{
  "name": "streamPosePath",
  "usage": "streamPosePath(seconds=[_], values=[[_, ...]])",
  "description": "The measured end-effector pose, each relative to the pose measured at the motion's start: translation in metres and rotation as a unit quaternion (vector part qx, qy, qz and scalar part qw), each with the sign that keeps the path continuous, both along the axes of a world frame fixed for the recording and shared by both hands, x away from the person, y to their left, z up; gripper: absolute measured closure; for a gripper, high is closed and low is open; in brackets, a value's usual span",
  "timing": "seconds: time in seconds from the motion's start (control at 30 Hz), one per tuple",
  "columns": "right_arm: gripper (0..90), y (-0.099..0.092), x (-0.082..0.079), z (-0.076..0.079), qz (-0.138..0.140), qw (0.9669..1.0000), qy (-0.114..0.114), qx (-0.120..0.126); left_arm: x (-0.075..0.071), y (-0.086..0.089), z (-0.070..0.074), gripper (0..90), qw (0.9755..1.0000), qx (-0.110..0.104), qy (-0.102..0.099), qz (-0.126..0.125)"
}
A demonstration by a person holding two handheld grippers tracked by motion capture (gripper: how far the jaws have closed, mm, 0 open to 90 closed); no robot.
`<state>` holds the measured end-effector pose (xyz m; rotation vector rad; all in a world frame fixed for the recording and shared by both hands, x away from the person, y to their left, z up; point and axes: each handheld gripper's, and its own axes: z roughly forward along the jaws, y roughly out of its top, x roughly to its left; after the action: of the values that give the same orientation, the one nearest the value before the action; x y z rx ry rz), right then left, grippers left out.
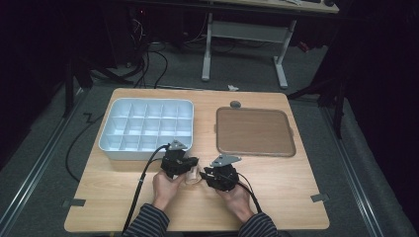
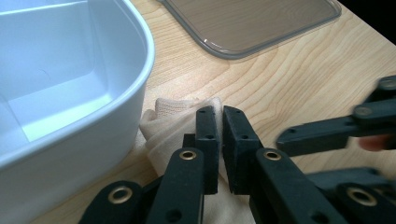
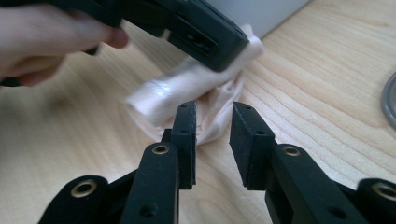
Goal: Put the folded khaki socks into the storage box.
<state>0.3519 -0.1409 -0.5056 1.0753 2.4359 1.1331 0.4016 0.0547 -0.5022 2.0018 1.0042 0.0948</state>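
A dark room, cables on the grey floor, and out front a pale wooden table (image 1: 123, 197) under the overhead camera. Starting at the far left of the table: a white compartment tray (image 1: 146, 148), its little cells all in rows. Coming in toward the near edge now, just in front of the tray's near right corner, the left gripper (image 1: 190, 167) sits low over the wood with its jaws almost together, and from its own camera there's beige fabric pinched in the narrow gap between them. That's the cloth (image 2: 173, 123), a soft, crumpled piece lying on the table just beside the white tray's wall, near centre. Moving right, and the right gripper (image 3: 212, 135) faces it from the other side, jaws parted with a clear gap. No earlier look to compare, but nothing is pressed between those pads; the cloth lies just past their tips. Further right and farther back, a brown flat lid (image 1: 255, 131) rests on the table, well apart from the grippers.
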Motion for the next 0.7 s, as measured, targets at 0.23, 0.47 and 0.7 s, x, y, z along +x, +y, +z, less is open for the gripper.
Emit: streamPosePath(seconds=[0.23, 0.47, 0.7], values=[[68.9, 0.000, -0.009, 0.006, 0.014, 0.9998, -0.010, 0.003, 0.001, -0.003, -0.004, 84.7, 1.0000, 0.007, 0.000, 0.000], [64.3, 0.004, -0.012, 0.007, 0.028, 0.9995, -0.014, 0.010, 0.000, -0.006, -0.006, 84.6, 0.9999, 0.012, 0.001, -0.001], [68.0, 0.011, -0.009, 0.002, 0.043, 0.9990, -0.001, 0.009, 0.000, -0.008, -0.008, 84.6, 0.9999, 0.012, 0.002, -0.004]])
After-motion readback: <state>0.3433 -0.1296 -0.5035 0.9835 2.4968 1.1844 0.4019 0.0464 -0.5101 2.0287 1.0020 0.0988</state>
